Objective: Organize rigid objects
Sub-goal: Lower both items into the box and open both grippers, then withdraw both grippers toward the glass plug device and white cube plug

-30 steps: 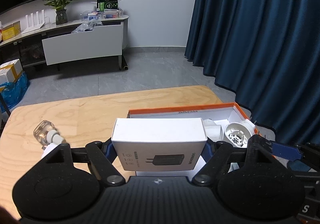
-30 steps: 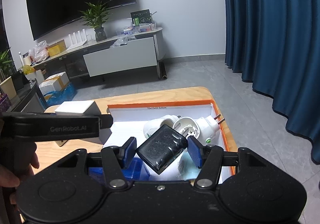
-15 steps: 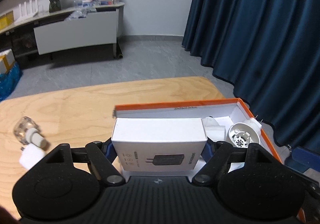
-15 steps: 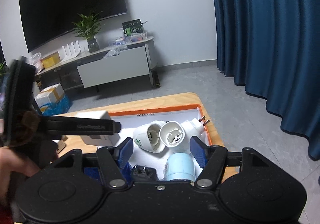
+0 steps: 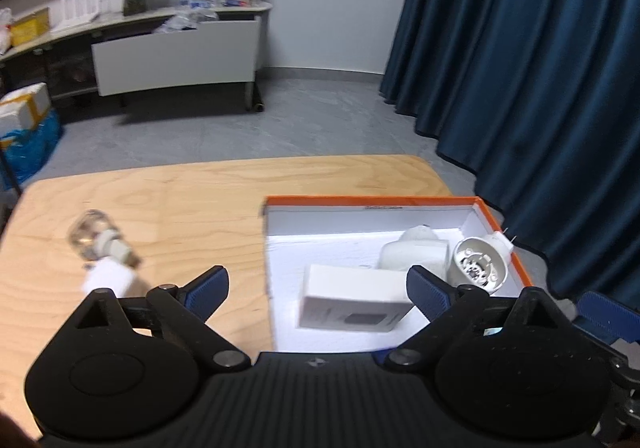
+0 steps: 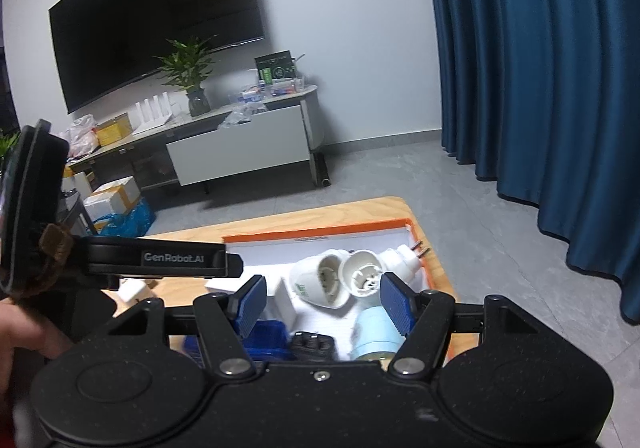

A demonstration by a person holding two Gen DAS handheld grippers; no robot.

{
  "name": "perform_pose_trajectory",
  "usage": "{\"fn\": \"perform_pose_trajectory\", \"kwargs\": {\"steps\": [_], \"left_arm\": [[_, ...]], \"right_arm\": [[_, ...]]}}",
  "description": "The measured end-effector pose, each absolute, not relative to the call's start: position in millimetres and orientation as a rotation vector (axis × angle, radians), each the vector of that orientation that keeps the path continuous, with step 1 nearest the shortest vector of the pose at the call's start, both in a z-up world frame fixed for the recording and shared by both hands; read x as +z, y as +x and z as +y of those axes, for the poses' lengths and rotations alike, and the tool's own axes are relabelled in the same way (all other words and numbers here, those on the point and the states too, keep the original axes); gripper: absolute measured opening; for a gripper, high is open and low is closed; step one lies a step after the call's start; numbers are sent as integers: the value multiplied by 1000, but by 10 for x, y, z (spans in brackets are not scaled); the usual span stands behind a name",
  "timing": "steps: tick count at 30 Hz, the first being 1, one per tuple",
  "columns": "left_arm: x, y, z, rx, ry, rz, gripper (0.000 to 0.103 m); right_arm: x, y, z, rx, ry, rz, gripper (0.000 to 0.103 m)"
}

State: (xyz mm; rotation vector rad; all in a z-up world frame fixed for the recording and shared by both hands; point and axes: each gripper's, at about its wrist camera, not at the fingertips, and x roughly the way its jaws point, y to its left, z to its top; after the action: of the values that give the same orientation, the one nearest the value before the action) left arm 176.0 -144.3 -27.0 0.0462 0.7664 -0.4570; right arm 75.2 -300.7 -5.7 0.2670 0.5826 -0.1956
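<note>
An orange-rimmed white box sits on the wooden table. My left gripper is open above the box's near left part. The white charger box lies inside the orange box between the open jaws, free of them. White round plug adapters lie in the box's right corner. My right gripper is open and empty above the same box. Below it lie a black charger, a pale blue roll, a blue item and white adapters.
A clear glass bulb with a white base lies on the table to the left of the box. The left gripper's body crosses the left of the right wrist view. Blue curtains hang at the right; a TV cabinet stands far behind.
My left gripper has opened and let the white charger box drop into the orange box. My right gripper released the black charger a second ago and has lifted.
</note>
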Motion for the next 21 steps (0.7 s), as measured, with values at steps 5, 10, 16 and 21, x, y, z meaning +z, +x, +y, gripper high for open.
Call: {"fn": "perform_pose_trajectory", "kwargs": {"steps": [5, 10, 16, 21], "left_arm": [[-136, 1652, -1237, -388, 52, 745, 100], [-63, 1576, -1081, -346, 65, 727, 100], [-34, 1507, -870, -309, 42, 715, 100], [-42, 1468, -706, -287, 24, 717, 100]], "right_arm": [[-2, 785, -2822, -148, 248, 586, 78], [21, 834, -2697, -116, 252, 597, 78], [56, 876, -2535, -83, 246, 609, 79], [73, 910, -2417, -56, 233, 617, 79]]}}
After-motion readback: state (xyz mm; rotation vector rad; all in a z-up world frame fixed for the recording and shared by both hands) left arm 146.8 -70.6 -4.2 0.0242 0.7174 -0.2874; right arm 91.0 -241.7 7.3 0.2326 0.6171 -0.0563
